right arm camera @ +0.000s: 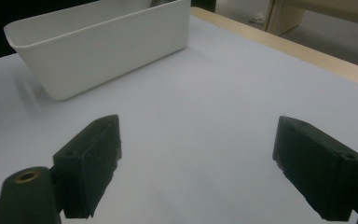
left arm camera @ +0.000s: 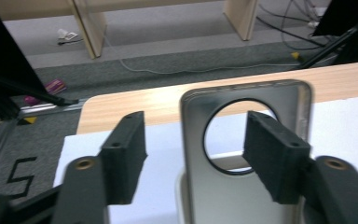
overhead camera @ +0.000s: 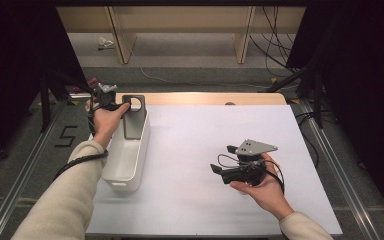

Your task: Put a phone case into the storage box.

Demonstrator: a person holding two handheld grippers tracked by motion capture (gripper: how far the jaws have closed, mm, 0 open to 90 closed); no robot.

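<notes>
Grey stiff metal plate with a round hole (left arm camera: 244,158) stands in our white plastic bin (overhead camera: 125,155) at the counter's (overhead camera: 210,145) left edge; left hand-held gripper (left arm camera: 193,154) spread astride its slippery edge, right hand-held gripper (right arm camera: 205,163) spread, empty.

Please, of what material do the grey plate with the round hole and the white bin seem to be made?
Grey plate: probably metal, with a brushed, satin finish; it is thin, with a soft sheen and a bright line along its rim. White bin: probably plastic, smooth and matt; its walls are thin and moulded, with rounded corners and a rolled lip.
</notes>
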